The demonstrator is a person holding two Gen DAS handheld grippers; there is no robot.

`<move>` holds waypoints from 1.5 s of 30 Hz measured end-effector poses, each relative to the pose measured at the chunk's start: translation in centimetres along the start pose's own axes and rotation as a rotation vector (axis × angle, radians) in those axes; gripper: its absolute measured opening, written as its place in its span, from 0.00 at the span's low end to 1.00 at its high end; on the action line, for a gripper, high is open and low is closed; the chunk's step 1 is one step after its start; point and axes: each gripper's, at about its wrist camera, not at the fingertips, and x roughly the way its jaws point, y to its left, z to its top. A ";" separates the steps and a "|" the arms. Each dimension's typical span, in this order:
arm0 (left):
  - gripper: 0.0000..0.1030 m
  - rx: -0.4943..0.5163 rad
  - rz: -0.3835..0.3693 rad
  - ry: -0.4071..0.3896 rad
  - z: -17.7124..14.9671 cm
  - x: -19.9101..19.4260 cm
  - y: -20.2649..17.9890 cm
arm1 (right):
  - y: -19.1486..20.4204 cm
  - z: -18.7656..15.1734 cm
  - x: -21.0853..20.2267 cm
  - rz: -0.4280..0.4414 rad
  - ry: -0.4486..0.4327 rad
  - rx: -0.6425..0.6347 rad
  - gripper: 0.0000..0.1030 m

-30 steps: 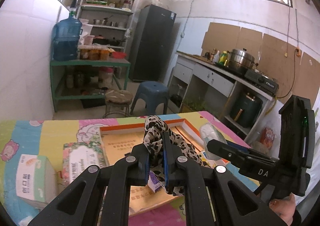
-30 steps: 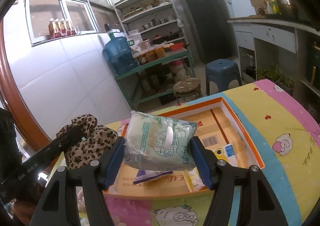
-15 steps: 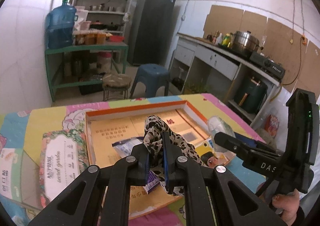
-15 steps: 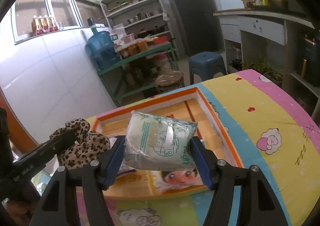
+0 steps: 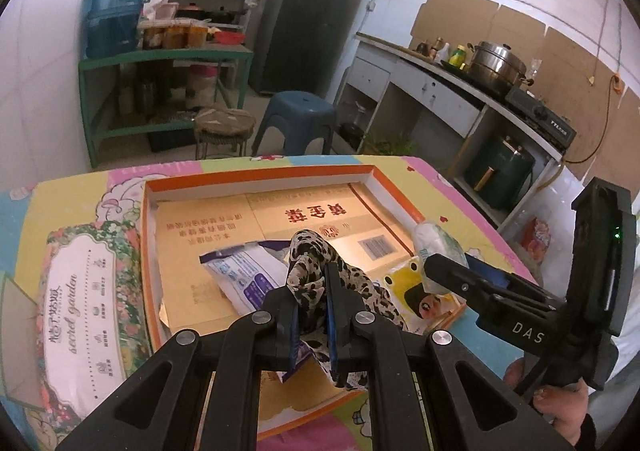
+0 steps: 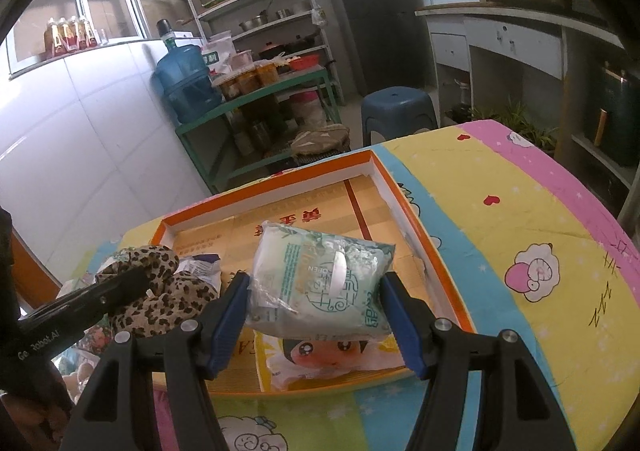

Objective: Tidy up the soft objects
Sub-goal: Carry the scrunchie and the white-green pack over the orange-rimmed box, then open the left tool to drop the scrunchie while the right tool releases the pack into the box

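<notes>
My left gripper (image 5: 312, 315) has its jaws pinched tight on a leopard-print cloth (image 5: 316, 263), which bunches above the fingertips and drapes down toward the orange-rimmed cardboard tray (image 5: 256, 175). From the right wrist view the same cloth (image 6: 160, 283) hangs at the tray's left side. My right gripper (image 6: 316, 315) clamps a pale green wet-wipe pack (image 6: 320, 283) between its blue pads (image 6: 228, 319), holding it above the tray's (image 6: 420, 219) near right corner. Under it, inside the tray, lies a yellow packet with a cartoon face (image 6: 320, 359). A white and purple packet (image 5: 240, 275) lies in the tray just left of the cloth. Outside the tray, on the colourful cartoon tablecloth (image 6: 520, 231), a floral tissue pack (image 5: 84, 291) lies touching the tray's left wall.
</notes>
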 end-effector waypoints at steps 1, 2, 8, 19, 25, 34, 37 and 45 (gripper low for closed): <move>0.09 -0.002 -0.003 0.001 0.0 0.1 0.0 | 0.0 0.1 0.1 0.000 0.001 0.001 0.64; 0.09 -0.003 -0.006 0.004 0.1 0.2 0.0 | -0.1 0.1 0.1 0.000 0.002 0.002 0.64; 0.09 0.011 -0.013 0.007 0.6 1.1 -0.8 | -0.4 0.3 0.3 0.000 0.004 0.009 0.64; 0.10 -0.060 -0.025 0.078 0.7 3.7 0.1 | -0.4 0.3 1.3 -0.009 0.033 0.001 0.64; 0.31 -0.117 -0.076 0.121 0.2 4.7 0.9 | -0.4 0.5 1.5 0.000 0.049 0.015 0.66; 0.68 -0.129 -0.051 0.043 0.5 2.9 0.8 | -0.4 0.4 1.4 0.024 0.041 0.029 0.68; 0.72 -0.135 -0.038 0.019 0.5 2.2 0.9 | 0.0 0.4 1.0 0.020 0.024 0.017 0.72; 0.72 -0.123 -0.048 -0.088 0.8 -1.3 0.4 | 0.9 0.7 -1.4 0.022 -0.030 0.014 0.78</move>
